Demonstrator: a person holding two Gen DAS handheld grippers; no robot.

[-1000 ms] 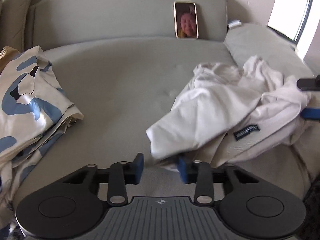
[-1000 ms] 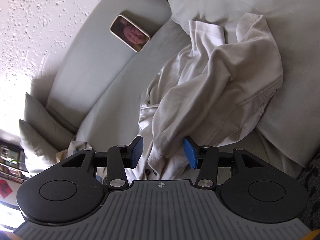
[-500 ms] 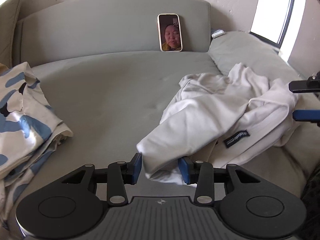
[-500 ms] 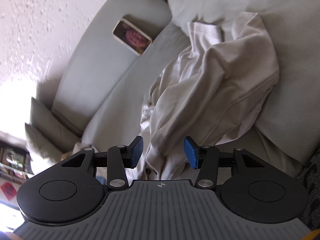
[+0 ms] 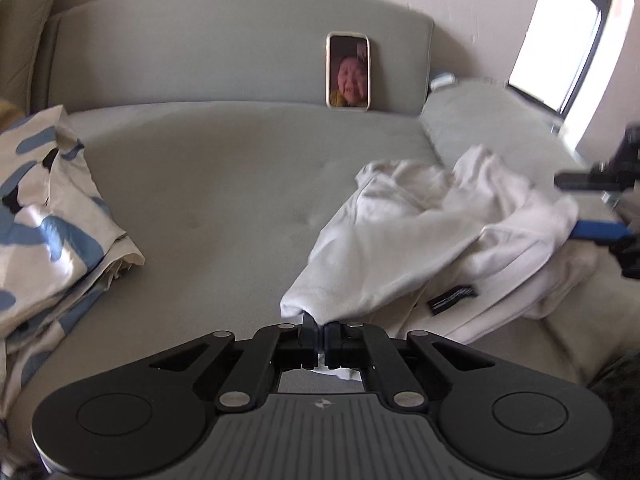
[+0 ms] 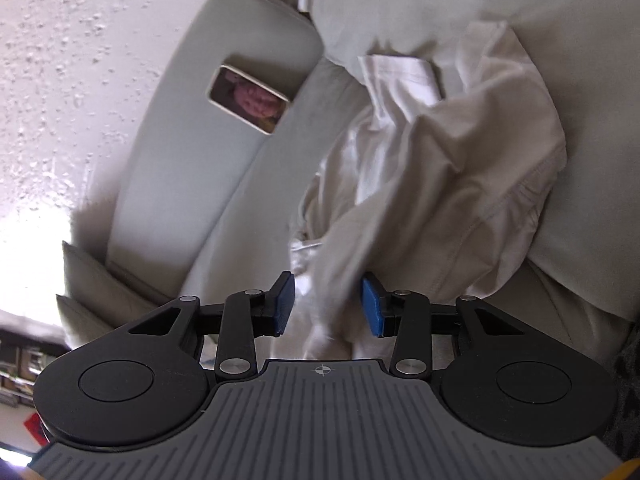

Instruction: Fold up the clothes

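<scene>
A crumpled white garment [image 5: 432, 240] lies on the right part of the grey sofa seat [image 5: 224, 184]. My left gripper [image 5: 319, 334] is shut on its near left end, a sleeve-like tube of cloth. My right gripper [image 6: 328, 310] is open, with white cloth [image 6: 440, 168] passing between its blue pads [image 6: 285, 308]. The right gripper also shows at the right edge of the left wrist view [image 5: 596, 208], against the garment's far side.
A pile of white and blue patterned fabric [image 5: 44, 216] lies at the sofa's left. A phone [image 5: 348, 70] leans upright against the backrest. A grey cushion [image 5: 492, 120] sits behind the garment. A window [image 5: 560, 36] is at the right.
My left gripper has closed on the garment's near end, which was between open jaws before. The right gripper stays open over the cloth.
</scene>
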